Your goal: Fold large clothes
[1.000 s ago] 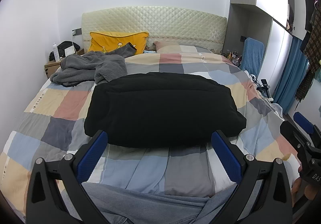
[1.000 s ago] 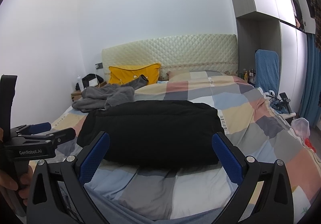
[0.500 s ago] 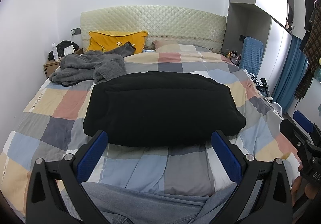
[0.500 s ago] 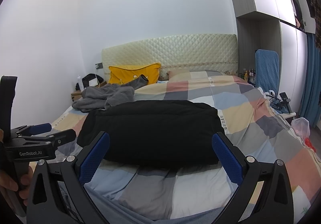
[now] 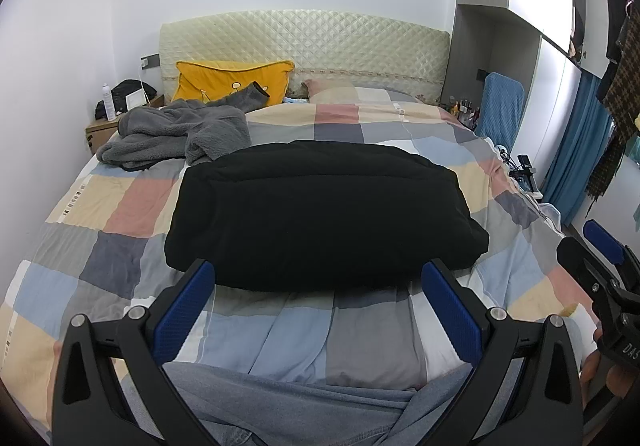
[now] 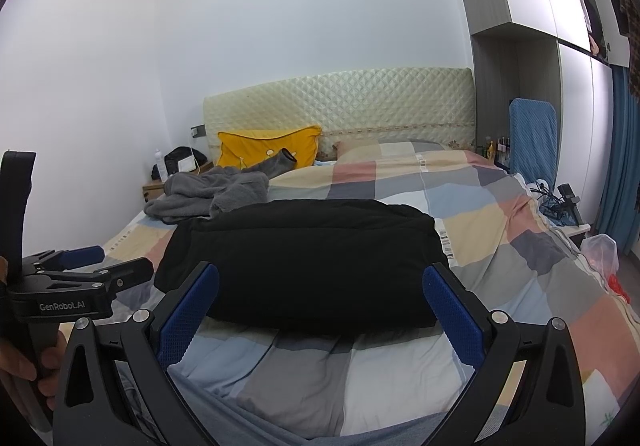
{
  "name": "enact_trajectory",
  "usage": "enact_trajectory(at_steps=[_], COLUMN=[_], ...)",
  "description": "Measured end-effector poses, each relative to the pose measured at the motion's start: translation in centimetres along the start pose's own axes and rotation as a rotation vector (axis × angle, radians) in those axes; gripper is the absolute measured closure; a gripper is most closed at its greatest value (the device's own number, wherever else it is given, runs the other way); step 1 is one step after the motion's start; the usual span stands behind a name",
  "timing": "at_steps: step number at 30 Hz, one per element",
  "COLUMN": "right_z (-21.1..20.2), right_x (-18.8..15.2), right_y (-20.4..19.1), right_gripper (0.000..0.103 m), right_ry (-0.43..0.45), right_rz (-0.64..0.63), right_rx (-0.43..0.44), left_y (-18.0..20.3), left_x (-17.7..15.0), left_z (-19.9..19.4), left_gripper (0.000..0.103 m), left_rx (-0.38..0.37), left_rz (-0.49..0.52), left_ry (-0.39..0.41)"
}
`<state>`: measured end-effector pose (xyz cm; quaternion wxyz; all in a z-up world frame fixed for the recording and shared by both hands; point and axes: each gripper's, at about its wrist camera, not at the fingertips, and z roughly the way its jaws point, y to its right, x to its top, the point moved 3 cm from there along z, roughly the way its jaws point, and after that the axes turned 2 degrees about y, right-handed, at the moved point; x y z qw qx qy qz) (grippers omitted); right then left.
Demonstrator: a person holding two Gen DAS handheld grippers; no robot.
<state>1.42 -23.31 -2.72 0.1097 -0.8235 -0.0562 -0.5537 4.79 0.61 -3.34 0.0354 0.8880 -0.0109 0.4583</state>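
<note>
The folded black garment (image 5: 320, 210) lies on the patchwork duvet (image 5: 120, 214) just ahead of our left gripper (image 5: 318, 300), spread wide and empty. From the right wrist, our right gripper (image 6: 320, 304), equally wide, faces the garment (image 6: 304, 262); a grey fleece (image 6: 208, 194) lies beyond.

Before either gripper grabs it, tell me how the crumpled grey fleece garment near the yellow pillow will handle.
The crumpled grey fleece garment lies in loose heaps, so it will probably flop and drape when lifted. Its fuzzy pile looks grippy rather than slippery. One sleeve sprawls toward the yellow pillow, so a single pinch would likely leave parts trailing across the patchwork quilt.
</note>
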Motion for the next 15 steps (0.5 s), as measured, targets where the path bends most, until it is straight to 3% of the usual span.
enact_trajectory(at_steps=[15], right_z=[0.12], right_x=[-0.08], right_y=[0.17], right_gripper=[0.000], right_ry=[-0.007], right_rz=[0.002], right_rx=[-0.004], left_y=[0.11], left_x=[-0.06], left_z=[0.01], left_gripper=[0.000], left_rx=[-0.003], left_rz=[0.001], left_ry=[-0.002])
